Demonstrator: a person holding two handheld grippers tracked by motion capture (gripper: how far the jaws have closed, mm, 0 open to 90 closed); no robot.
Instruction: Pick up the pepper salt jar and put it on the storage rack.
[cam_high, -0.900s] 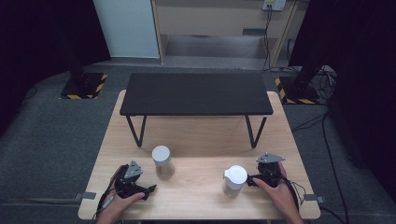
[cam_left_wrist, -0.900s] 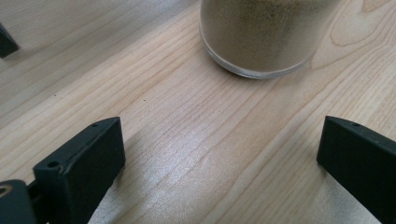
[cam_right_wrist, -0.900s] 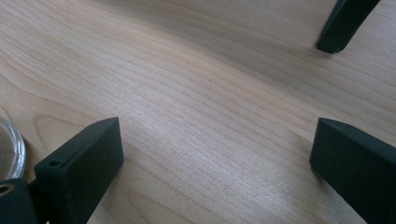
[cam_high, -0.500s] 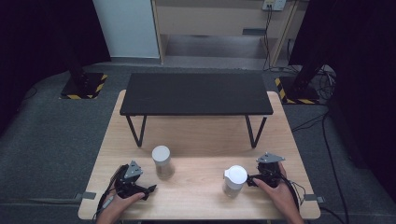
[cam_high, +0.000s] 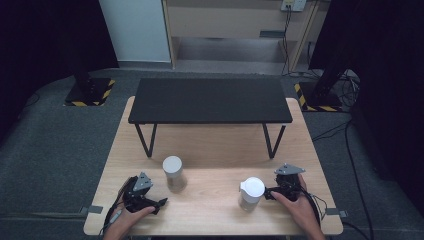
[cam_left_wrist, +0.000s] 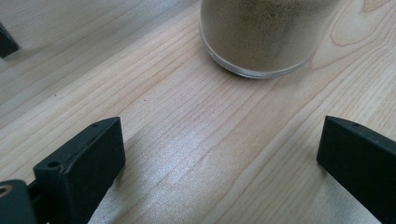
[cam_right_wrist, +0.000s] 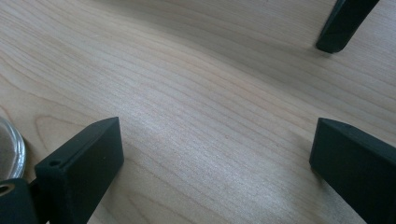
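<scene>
Our left tongs (cam_high: 161, 202) rest released on the desk (cam_high: 210, 205) at the lower left of the high view, and our right tongs (cam_high: 268, 194) rest released at the lower right. The grey-lidded jar (cam_high: 173, 171) stands upright just up and right of the left tongs; in the left gripper view its base (cam_left_wrist: 261, 37) sits ahead, top centre. The white-lidded jar (cam_high: 251, 193) stands just left of the right tongs.

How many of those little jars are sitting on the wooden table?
2. A glass jar with a grey lid, holding sandy powder, stands near the left tool. A glass jar with a white lid stands beside the right tool. Neither is gripped.
</scene>
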